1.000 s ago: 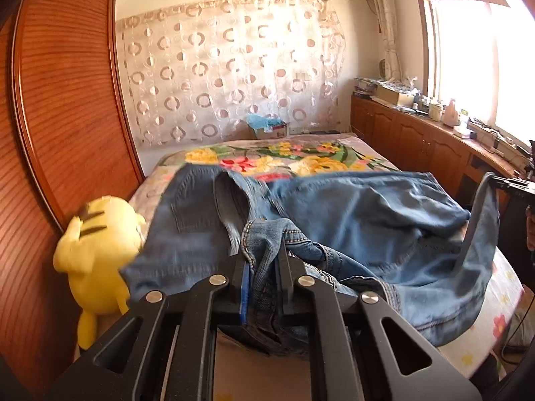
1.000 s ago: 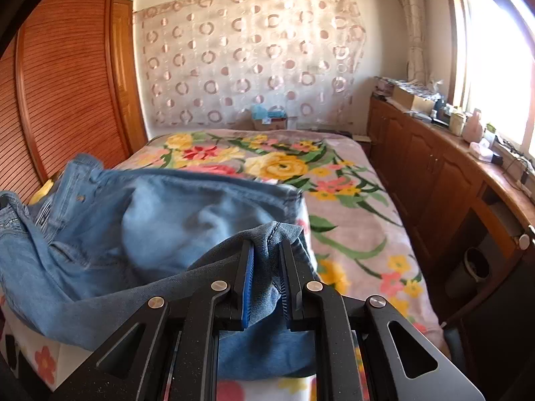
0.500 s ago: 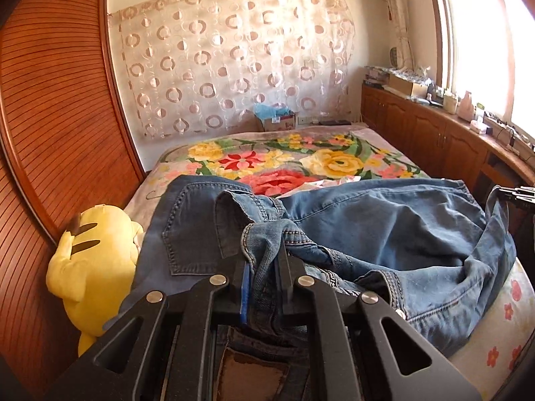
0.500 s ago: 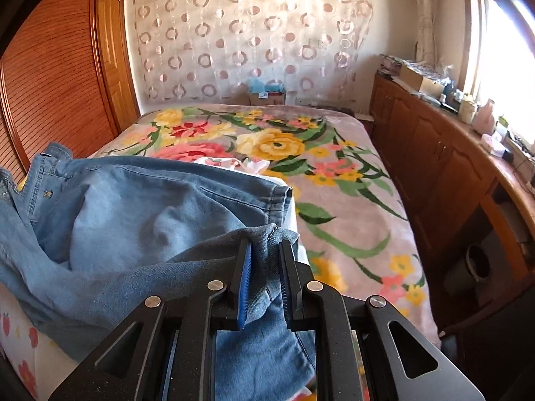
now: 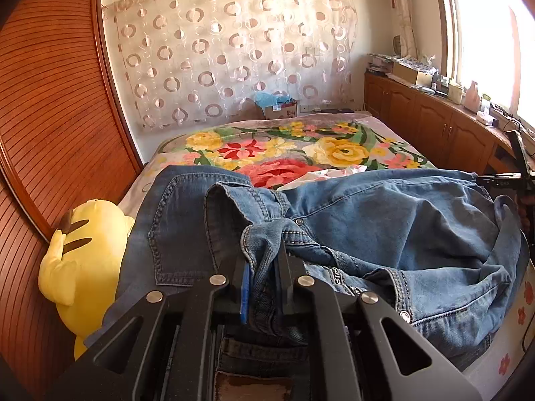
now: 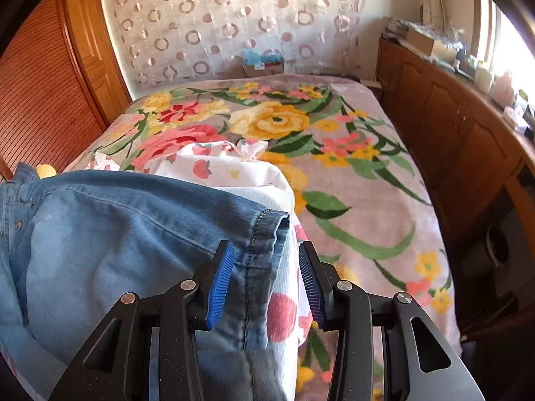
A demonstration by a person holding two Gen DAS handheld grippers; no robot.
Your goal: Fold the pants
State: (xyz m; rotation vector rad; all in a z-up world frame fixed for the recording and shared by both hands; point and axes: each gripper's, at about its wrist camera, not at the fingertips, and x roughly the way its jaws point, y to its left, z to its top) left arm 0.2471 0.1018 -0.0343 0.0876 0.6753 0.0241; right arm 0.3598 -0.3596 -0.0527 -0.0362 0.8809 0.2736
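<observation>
Left hand-held gripper (image 5: 262, 275): jaws pressed together, pinching a bunched fold of the jeans (image 5: 384, 220) at the waistband. Denim spreads ahead and to its right across the bed (image 5: 334, 147); a back pocket lies flat just to its left. Yellow plush toy (image 5: 83, 254) sits further left, against the wooden wall.

Right hand-held gripper (image 6: 264, 279): jaws spread, blue pads apart, clamping nothing. A stitched hem of the jeans (image 6: 117, 234) lies between the pads. White printed cloth (image 6: 230, 170) lies under the denim, just ahead.

Bed (image 6: 367, 200) bearing jeans (image 5: 384, 220), cloth (image 6: 227, 170)
</observation>
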